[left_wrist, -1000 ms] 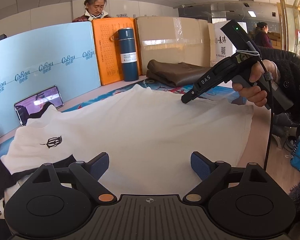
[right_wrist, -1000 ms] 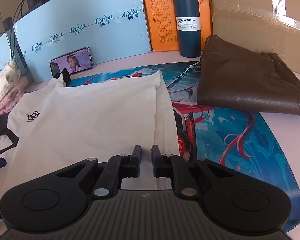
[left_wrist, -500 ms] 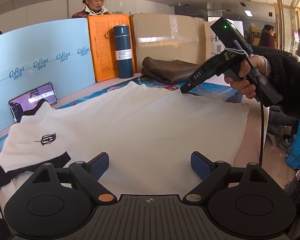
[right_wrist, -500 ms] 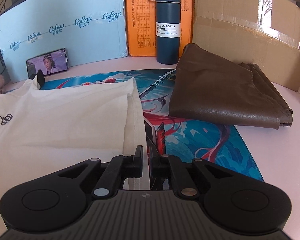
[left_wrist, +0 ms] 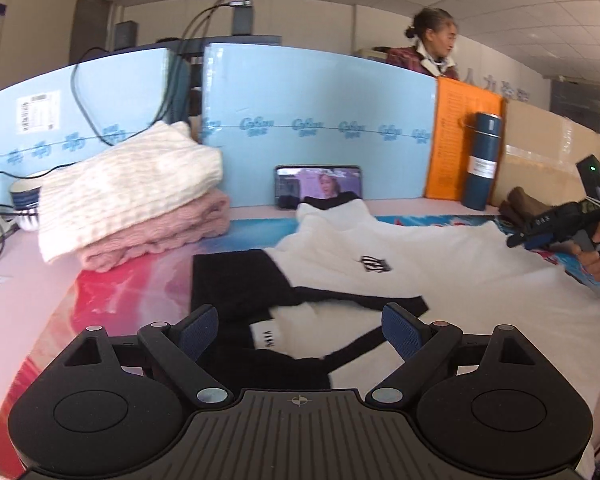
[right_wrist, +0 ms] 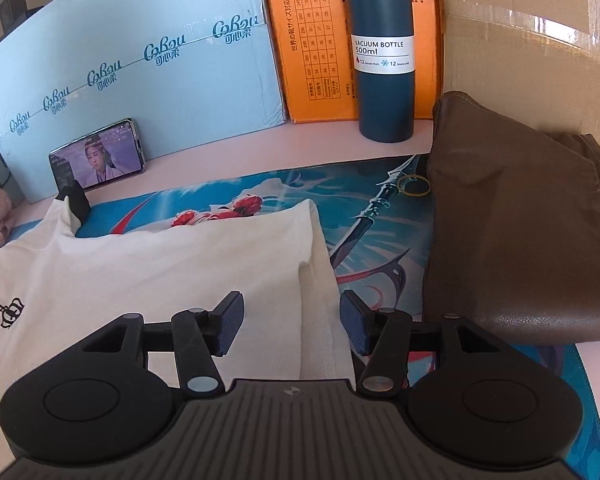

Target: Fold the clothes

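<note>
A white T-shirt (left_wrist: 440, 264) with black collar, black sleeve trim and a small crown logo lies flat on the printed mat (right_wrist: 380, 216). It also shows in the right wrist view (right_wrist: 160, 268). My left gripper (left_wrist: 300, 330) is open and empty, just above the shirt's black collar and sleeve end. My right gripper (right_wrist: 292, 322) is open and empty, its jaws either side of the shirt's right hem edge. The right gripper also shows in the left wrist view (left_wrist: 518, 240), low over the shirt's far side.
Folded cream and pink knitwear (left_wrist: 136, 204) is stacked at the left. A phone (right_wrist: 98, 156), a blue vacuum bottle (right_wrist: 384, 52), blue and orange boxes and cardboard stand at the back. A folded brown garment (right_wrist: 512, 232) lies at the right. A woman (left_wrist: 436, 48) stands behind the boxes.
My left gripper has swung left, from the shirt's body to its collar and sleeve end. My right gripper has opened and moved forward and down to the shirt's hem edge.
</note>
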